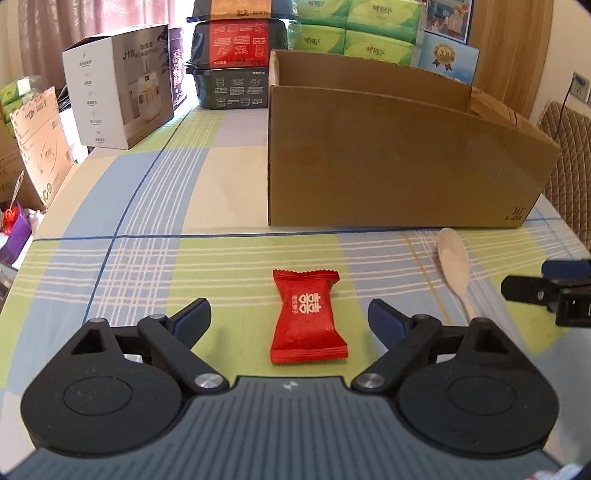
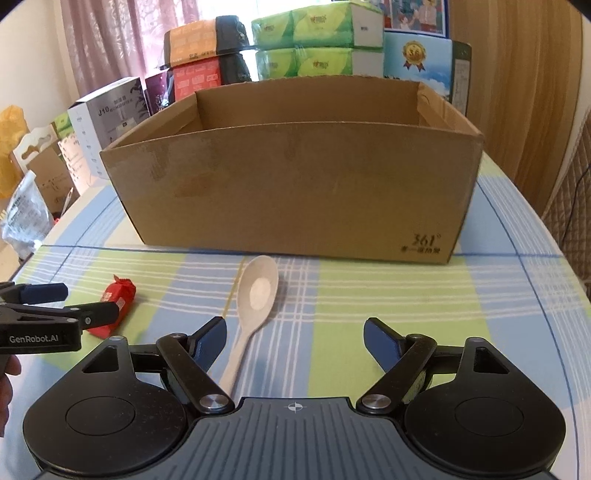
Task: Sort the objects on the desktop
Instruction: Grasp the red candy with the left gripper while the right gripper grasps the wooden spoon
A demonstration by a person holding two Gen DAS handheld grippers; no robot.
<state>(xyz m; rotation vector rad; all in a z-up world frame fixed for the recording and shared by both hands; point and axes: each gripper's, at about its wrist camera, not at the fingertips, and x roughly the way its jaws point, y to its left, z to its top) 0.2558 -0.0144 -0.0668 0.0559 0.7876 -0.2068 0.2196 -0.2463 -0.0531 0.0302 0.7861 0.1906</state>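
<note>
A red candy packet (image 1: 307, 316) lies flat on the checked tablecloth, between the spread fingers of my left gripper (image 1: 290, 313), which is open and not touching it. A pale wooden spoon (image 1: 455, 266) lies to its right, bowl toward the box. In the right wrist view the spoon (image 2: 252, 302) runs from mid-table back under my right gripper's left finger (image 2: 212, 338). My right gripper (image 2: 294, 334) is open with nothing between its fingers. The red packet (image 2: 117, 301) shows at left, partly behind the left gripper (image 2: 62, 306). An open brown cardboard box (image 2: 295, 192) stands just beyond both objects.
The cardboard box (image 1: 399, 170) fills the far middle of the table. Behind it stand stacked product boxes (image 1: 118, 85) and green tissue packs (image 1: 351, 33). Cartons and bags crowd the floor past the table's left edge (image 1: 33, 236). A padded chair (image 1: 569, 162) is at right.
</note>
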